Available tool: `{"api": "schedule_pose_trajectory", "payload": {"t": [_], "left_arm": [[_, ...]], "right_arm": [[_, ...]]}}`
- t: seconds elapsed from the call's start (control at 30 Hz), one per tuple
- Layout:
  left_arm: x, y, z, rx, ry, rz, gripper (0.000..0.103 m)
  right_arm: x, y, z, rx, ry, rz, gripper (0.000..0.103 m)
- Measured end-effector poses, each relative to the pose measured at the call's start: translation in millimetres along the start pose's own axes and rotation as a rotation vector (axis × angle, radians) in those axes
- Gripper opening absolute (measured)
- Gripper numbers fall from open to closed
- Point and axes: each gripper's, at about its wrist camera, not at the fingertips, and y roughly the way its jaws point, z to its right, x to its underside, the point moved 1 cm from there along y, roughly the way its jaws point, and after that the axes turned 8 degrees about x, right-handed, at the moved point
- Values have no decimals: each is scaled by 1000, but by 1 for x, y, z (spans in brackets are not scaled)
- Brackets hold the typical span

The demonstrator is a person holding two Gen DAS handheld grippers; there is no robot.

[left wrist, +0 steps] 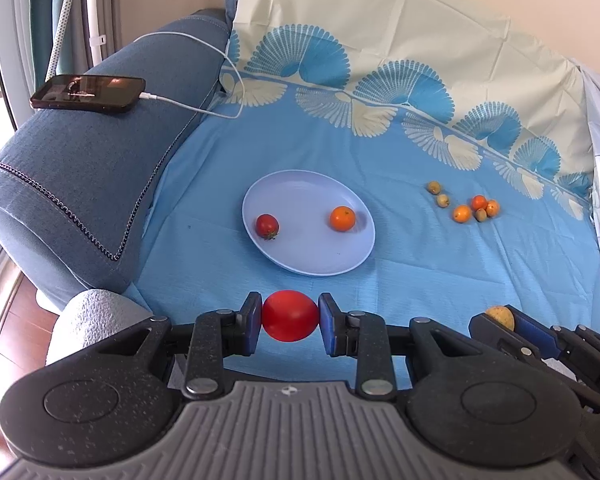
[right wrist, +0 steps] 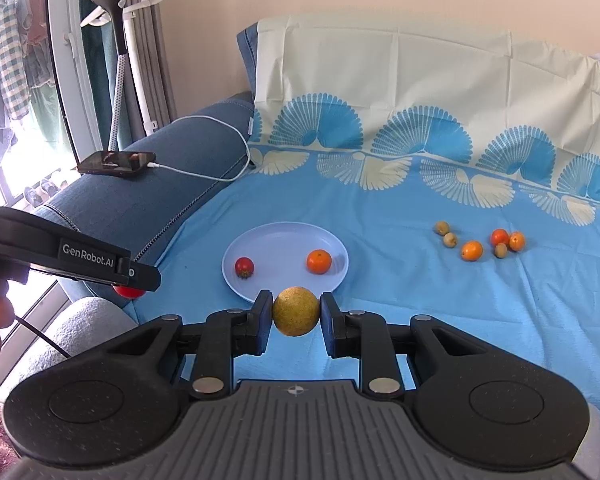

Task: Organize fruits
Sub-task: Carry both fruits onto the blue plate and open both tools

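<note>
I am holding my left gripper (left wrist: 290,316) closed on a red tomato (left wrist: 290,315), both pads pressing its sides at the widest girth. My right gripper (right wrist: 296,312) is likewise clamping a yellow-green round fruit (right wrist: 296,311) across its middle. Both are hovering above the blue cloth (left wrist: 420,272), short of the plate.

Handling, as I judge it: the tomato is looking smooth, thin-skinned and soft, so it is likely bruising under a hard squeeze and slipping under a light one. The yellow fruit is looking rough-skinned and firmer, so it is gripping more surely. Both appear light. The equator hold is the right one for each.

From my left gripper, the pale blue plate (left wrist: 268,208) is lying at twelve o'clock, carrying a small tomato (left wrist: 267,226) and an orange (left wrist: 342,219), well apart, with bare space between them. At two o'clock a loose cluster of small fruits (left wrist: 466,206) is waiting on the cloth.

At ten o'clock a phone (left wrist: 88,93) with its white cable (left wrist: 188,106) is resting on the sofa armrest (left wrist: 80,168), clear of my path. Nothing is standing between either gripper and the plate; the two grippers are crowding each other closely.
</note>
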Motion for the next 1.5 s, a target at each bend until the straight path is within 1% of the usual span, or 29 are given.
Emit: {"api": "schedule_pose_trajectory", "payload": {"t": [0.13,0.4,0.57,0.8,0.97,1.1,1.2,1.4,1.43,1.47,1.5], "left_arm": [[-10,8,-4,-8,-14,3,34],[-48,32,-19,-42,-41,32,34],[-69,68,-26,-60,-48,4,34],[-90,127,-29,-83,-38,-41,34],[-100,167,-30,-98,-8,-59,34],[-103,198,-35,-106,1,-92,34],[-105,214,-40,-113,1,-110,34],[-109,233,-45,-125,20,-120,34],[-110,233,-46,-121,24,-115,36],[-111,232,-46,-112,30,-110,55],[-113,229,-47,-110,34,-106,86]], "right_arm": [[-4,10,-2,13,-14,-5,27],[-19,42,-5,44,-59,4,27],[-27,78,-6,32,-51,-37,27],[-37,140,-10,13,-57,-94,27],[-38,185,-13,11,-57,-141,27],[-34,216,-14,15,-61,-176,27],[-29,234,-14,13,-69,-200,27],[-25,259,-19,-6,-88,-224,27],[-26,262,-20,-15,-90,-225,27],[-28,263,-20,-23,-90,-222,27],[-30,264,-20,-30,-90,-217,32]]}}
